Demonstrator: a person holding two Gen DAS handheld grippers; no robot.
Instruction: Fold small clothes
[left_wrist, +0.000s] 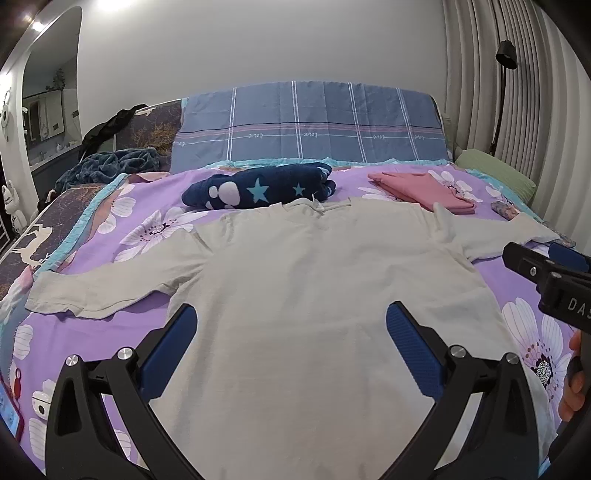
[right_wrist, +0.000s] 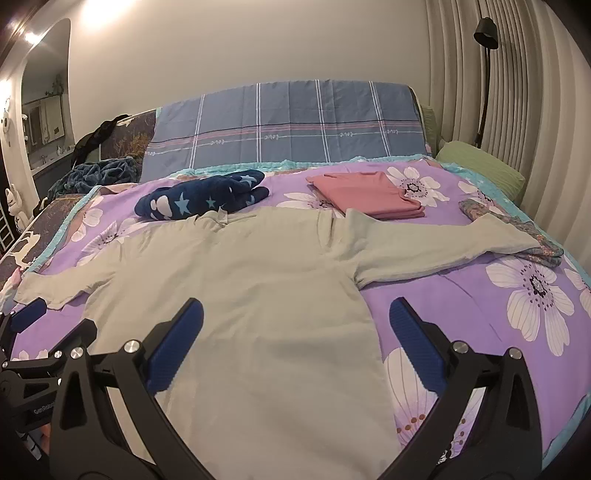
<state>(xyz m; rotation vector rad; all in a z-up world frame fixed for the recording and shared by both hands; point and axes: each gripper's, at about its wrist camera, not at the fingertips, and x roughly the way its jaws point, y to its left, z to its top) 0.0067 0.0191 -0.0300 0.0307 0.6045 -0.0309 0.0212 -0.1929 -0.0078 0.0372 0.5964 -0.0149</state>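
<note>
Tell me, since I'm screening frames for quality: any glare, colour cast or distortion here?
Left wrist view: cooler cast, ceiling-light glare top left, curtain bowed by the fisheye. Right wrist view: warmer cast, similar glare, dark corners; the pale shirt stays sharp.

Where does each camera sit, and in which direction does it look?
Left wrist: on the left gripper, facing the headboard over the pale shirt; own open fingers, the right gripper and a hand show.
Right wrist: on the right gripper, over the shirt's right edge; own open fingers, left gripper show.
Shared: shirt, navy star garment, folded pink garment.
</note>
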